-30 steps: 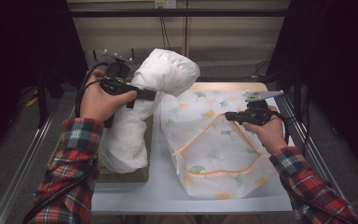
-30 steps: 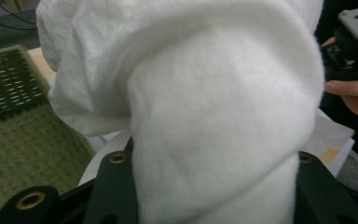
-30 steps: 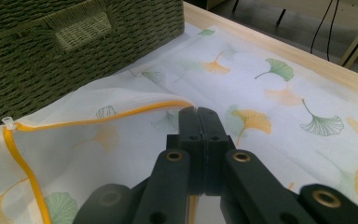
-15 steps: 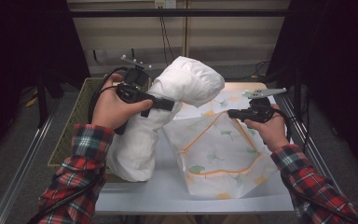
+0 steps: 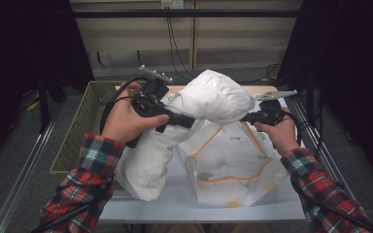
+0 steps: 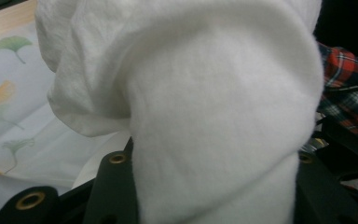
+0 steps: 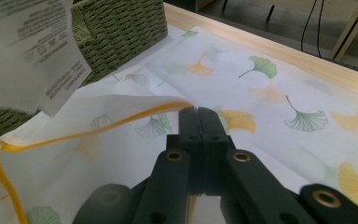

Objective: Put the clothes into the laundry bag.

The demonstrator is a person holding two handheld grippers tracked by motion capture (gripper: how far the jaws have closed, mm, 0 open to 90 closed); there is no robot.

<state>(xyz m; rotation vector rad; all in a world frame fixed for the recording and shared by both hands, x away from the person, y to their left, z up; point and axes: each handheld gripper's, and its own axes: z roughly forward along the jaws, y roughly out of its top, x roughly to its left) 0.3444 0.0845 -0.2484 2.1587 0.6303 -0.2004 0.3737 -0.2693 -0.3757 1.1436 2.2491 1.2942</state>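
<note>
A plump white pillow (image 5: 213, 99) hangs bent over my left gripper (image 5: 187, 121), whose jaws are shut on its middle; its lower half droops toward the table's left front. In the left gripper view the pillow (image 6: 223, 107) bulges between both jaws of the left gripper (image 6: 212, 158). A pillowcase (image 5: 228, 160) printed with ginkgo leaves lies on the table, its orange-trimmed opening lifted. My right gripper (image 5: 246, 117) is shut on that trim. In the right gripper view the right gripper (image 7: 198, 112) pinches the orange edge (image 7: 121, 122) above the pillowcase (image 7: 270, 93).
A green woven basket (image 5: 85, 121) stands at the table's left, also close by in the right gripper view (image 7: 116, 28). The pillow's care label (image 7: 28, 46) hangs at upper left there. The wooden table edge (image 7: 270, 49) runs behind the pillowcase. Metal rails flank the table.
My left gripper has carried the pillow rightward, so its top now hangs over the pillowcase's raised opening. The right hand has stayed put, still holding the trim.
</note>
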